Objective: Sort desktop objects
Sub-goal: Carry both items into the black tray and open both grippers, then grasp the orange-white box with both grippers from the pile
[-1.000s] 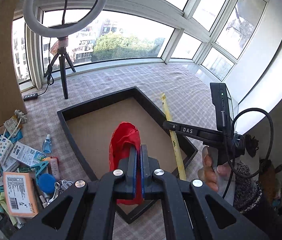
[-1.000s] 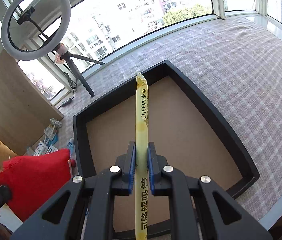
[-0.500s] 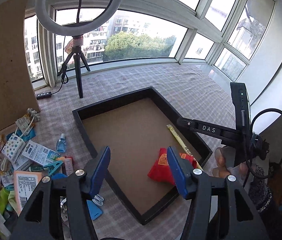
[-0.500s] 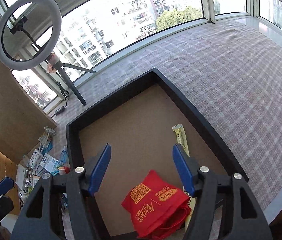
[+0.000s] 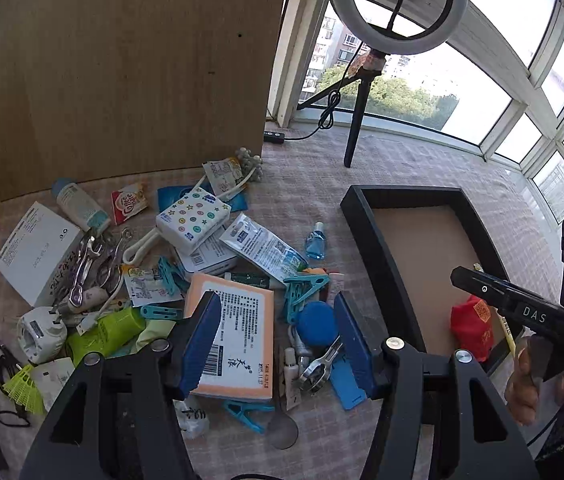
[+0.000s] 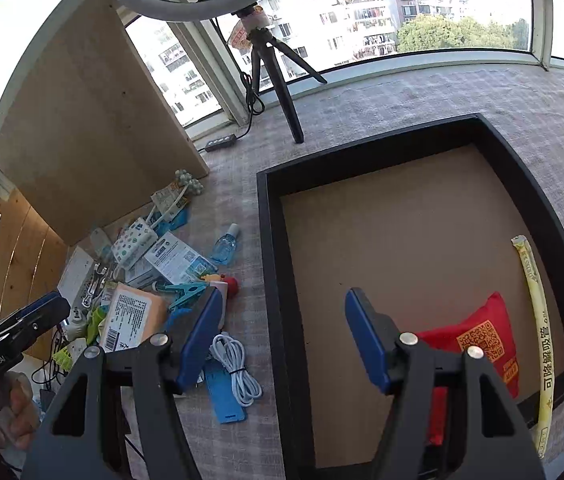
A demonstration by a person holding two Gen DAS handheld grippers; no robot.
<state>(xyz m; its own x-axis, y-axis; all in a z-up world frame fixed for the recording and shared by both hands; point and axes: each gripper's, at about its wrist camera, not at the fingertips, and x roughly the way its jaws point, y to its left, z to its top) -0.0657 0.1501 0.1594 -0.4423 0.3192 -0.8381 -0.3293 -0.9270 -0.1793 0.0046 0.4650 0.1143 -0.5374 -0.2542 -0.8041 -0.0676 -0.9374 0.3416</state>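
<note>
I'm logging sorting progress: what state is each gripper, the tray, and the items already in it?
left gripper: open, empty, over the clutter pile.
right gripper: open, empty, above the tray's left wall.
black tray: holds two items.
red pouch: lying in the tray.
yellow stick packet: lying flat along the tray's right wall.
orange box: on the cloth, unsorted.

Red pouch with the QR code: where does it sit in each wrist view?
Left wrist: red pouch at the right, in the near corner of the black tray, partly behind the right gripper.
Right wrist: red pouch at lower right, beside the yellow stick pack.
Shared landmark: small blue bottle left of the tray.
</note>
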